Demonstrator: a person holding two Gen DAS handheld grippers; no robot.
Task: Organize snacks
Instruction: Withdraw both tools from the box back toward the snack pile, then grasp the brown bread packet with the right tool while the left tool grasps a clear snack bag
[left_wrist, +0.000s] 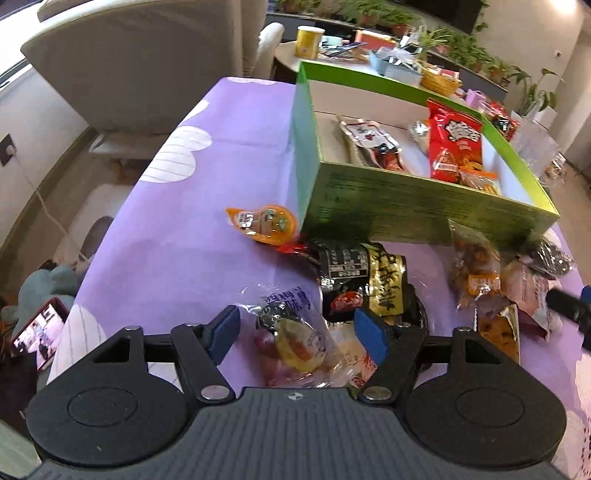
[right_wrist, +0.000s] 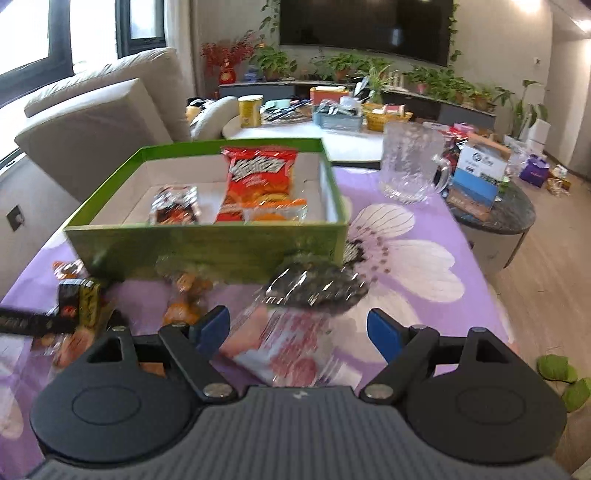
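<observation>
Meanwhile, both grippers hover spread wide over loose snacks beside the green box (left_wrist: 406, 206).

Left gripper (left_wrist: 299, 334) straddles, ungripped, a clear candy bag (left_wrist: 291, 332): light, crinkly, slippery, probably best pinched at its sealed edge. Right gripper (right_wrist: 297, 332), also released, frames a pink-printed packet (right_wrist: 291, 354). A black-and-gold packet (left_wrist: 369, 280) crowds the candy; the box's near wall must be cleared, and a glass mug (right_wrist: 410, 170) stands near.

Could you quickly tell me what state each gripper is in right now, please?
Left gripper: open, holding nothing, over a clear candy packet.
Right gripper: open, holding nothing, over a pink-printed clear packet.
</observation>
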